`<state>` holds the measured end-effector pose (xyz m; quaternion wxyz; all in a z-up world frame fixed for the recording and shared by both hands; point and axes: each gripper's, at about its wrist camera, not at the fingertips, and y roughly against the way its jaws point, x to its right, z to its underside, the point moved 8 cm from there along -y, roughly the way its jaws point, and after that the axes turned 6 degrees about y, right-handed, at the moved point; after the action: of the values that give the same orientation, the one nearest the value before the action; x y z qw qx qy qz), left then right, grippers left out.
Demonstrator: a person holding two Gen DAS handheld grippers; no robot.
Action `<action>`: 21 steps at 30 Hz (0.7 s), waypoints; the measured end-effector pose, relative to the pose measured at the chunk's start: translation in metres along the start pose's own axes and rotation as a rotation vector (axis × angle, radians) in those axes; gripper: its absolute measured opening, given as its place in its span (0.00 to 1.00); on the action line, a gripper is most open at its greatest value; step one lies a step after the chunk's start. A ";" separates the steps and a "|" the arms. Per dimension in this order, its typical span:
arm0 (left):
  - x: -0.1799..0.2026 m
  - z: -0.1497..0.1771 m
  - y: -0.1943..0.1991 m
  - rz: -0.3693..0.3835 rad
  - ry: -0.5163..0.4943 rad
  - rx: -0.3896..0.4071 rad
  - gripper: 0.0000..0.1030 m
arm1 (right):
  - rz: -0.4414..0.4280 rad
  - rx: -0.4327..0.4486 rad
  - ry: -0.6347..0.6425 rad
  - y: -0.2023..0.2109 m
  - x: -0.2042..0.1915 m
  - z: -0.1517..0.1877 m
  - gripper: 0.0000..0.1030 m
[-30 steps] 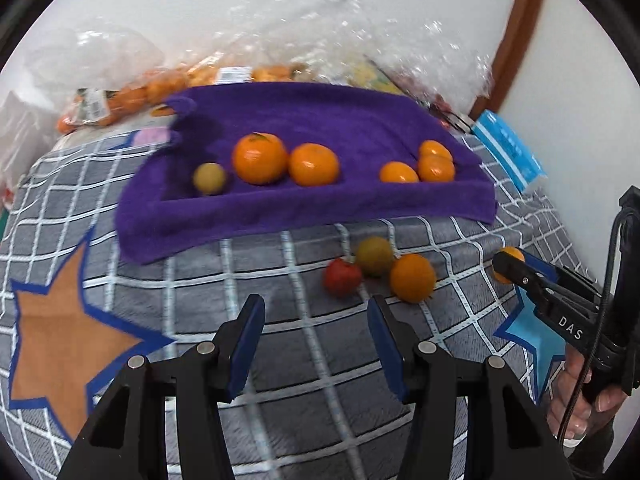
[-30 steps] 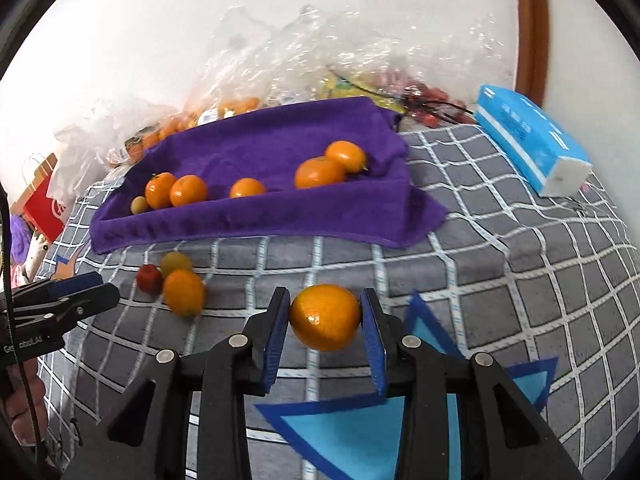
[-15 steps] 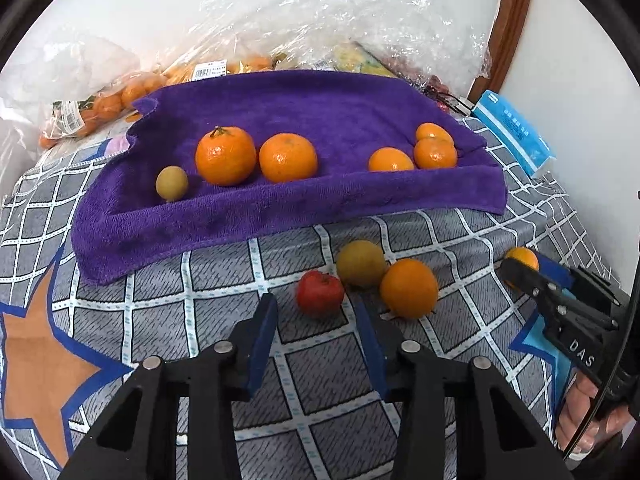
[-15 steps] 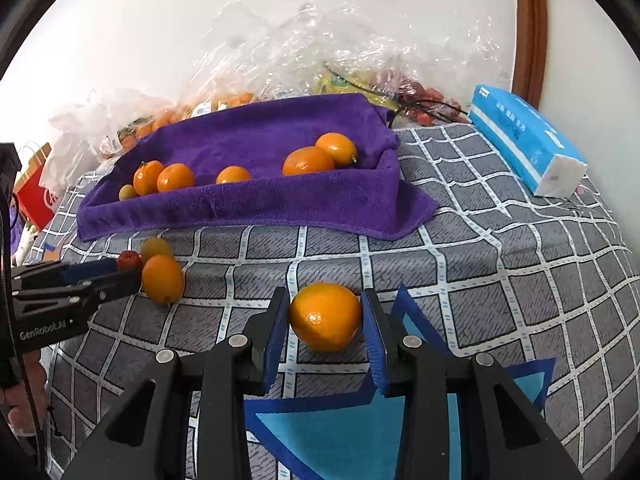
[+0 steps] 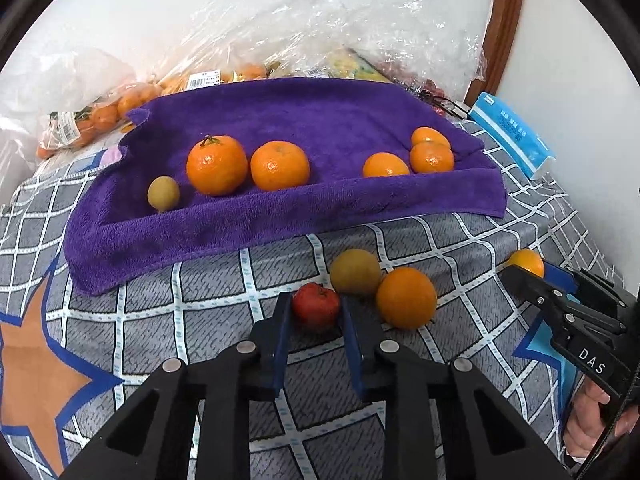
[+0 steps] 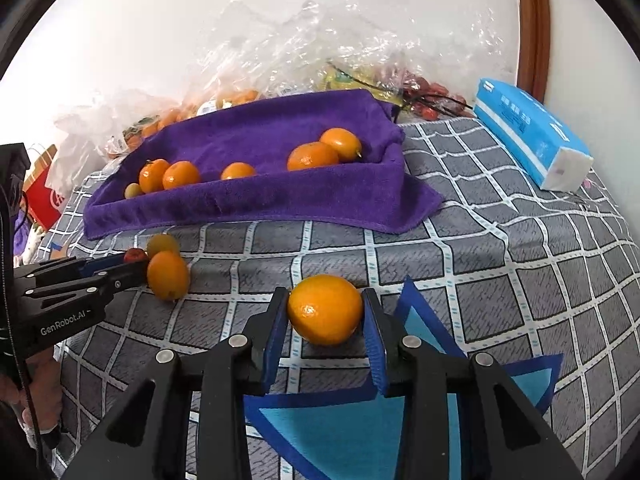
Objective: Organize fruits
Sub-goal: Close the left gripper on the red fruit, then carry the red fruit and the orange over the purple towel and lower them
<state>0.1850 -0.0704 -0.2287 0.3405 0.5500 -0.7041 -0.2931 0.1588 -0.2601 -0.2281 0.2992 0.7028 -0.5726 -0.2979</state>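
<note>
**Left jaws pinch the small red fruit; right holds an orange**

Left gripper (image 5: 316, 316): its jaws have just been closing and now clamp on the small red fruit (image 5: 316, 307), which sits between the blue pads at the fingertips, on the checked bedcover (image 5: 192, 312). Fruit is roundish, no clear long axis; grip is across its width.

Neighbours crowd it: a yellow-green fruit (image 5: 355, 271) at about 1 o'clock and a loose orange (image 5: 406, 297) at about 3 o'clock, both just beside the right-hand pad. Judgement: lifting straight up should clear them; a sideways pull toward 3 o'clock could nudge the orange.

Right gripper (image 6: 325, 312): clamped on a held orange (image 6: 325, 309), pads pressing both flanks, above the bedcover.

Purple towel (image 5: 304, 220) lies at 12 o'clock from both grippers, with five oranges and one small yellow-green fruit on it. The left hand is nearer its left half, where the small fruit lies; open space there around 11 o'clock. The likely next move carries forward and up over the towel's raised front fold.
</note>
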 end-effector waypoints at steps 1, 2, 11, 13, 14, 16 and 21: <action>-0.001 0.001 0.002 0.004 0.006 -0.002 0.23 | 0.002 0.005 -0.001 0.001 0.000 0.000 0.35; -0.002 0.001 0.003 0.006 0.008 -0.002 0.23 | 0.009 0.011 -0.001 0.003 0.000 -0.001 0.35; -0.022 0.007 0.036 -0.026 0.027 0.030 0.23 | 0.015 0.037 -0.009 0.018 -0.012 -0.003 0.35; -0.027 0.008 0.044 -0.038 0.037 0.043 0.23 | 0.019 0.049 -0.001 0.025 -0.017 -0.005 0.35; -0.030 0.009 0.048 -0.039 0.046 0.049 0.23 | 0.024 0.055 0.005 0.029 -0.019 -0.006 0.35; -0.035 0.012 0.054 -0.038 0.065 0.052 0.23 | 0.026 0.071 0.014 0.038 -0.023 -0.008 0.35; -0.041 0.016 0.067 -0.042 0.089 0.063 0.23 | 0.025 0.090 0.026 0.055 -0.029 -0.014 0.35</action>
<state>0.1404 -0.0151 -0.1917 0.3478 0.5876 -0.6853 -0.2532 0.1302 -0.2398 -0.1744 0.2784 0.7120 -0.5903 -0.2591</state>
